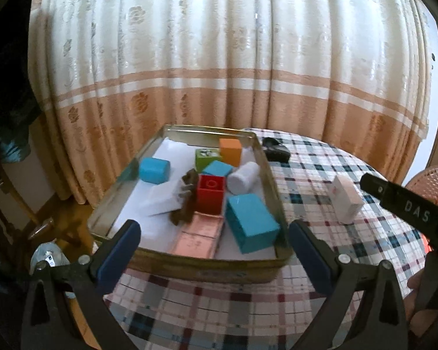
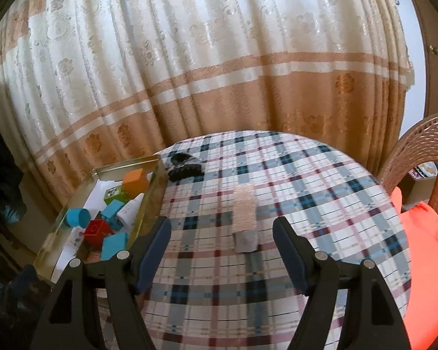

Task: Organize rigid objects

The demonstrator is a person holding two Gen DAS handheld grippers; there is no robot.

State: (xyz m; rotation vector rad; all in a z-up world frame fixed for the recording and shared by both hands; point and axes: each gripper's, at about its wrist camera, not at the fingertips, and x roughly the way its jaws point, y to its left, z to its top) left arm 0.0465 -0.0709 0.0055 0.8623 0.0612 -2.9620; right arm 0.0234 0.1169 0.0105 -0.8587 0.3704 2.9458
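A gold tin tray (image 1: pixel 207 271) sits at the table's left edge and holds several blocks: blue (image 1: pixel 251 224), red (image 1: pixel 210 194), orange (image 1: pixel 230 151), green (image 1: pixel 206 157), a white bottle (image 1: pixel 243 176), a pink box (image 1: pixel 198 237) and a brown figure (image 1: pixel 187 201). My left gripper (image 1: pixel 214 250) is open and empty just before the tray's near rim. A small pink-and-white box (image 2: pixel 244 218) lies on the plaid cloth; it also shows in the left wrist view (image 1: pixel 344 198). My right gripper (image 2: pixel 222 250) is open, with the box just ahead between its fingers. The tray (image 2: pixel 149 201) is to its left.
A black object (image 2: pixel 187 166) lies on the cloth beyond the tray's far corner. A round table with a plaid cloth (image 2: pixel 306 204) stands before a curtain (image 2: pixel 219 58). A woven chair (image 2: pixel 423 151) and an orange-red thing (image 2: pixel 426 262) are at the right.
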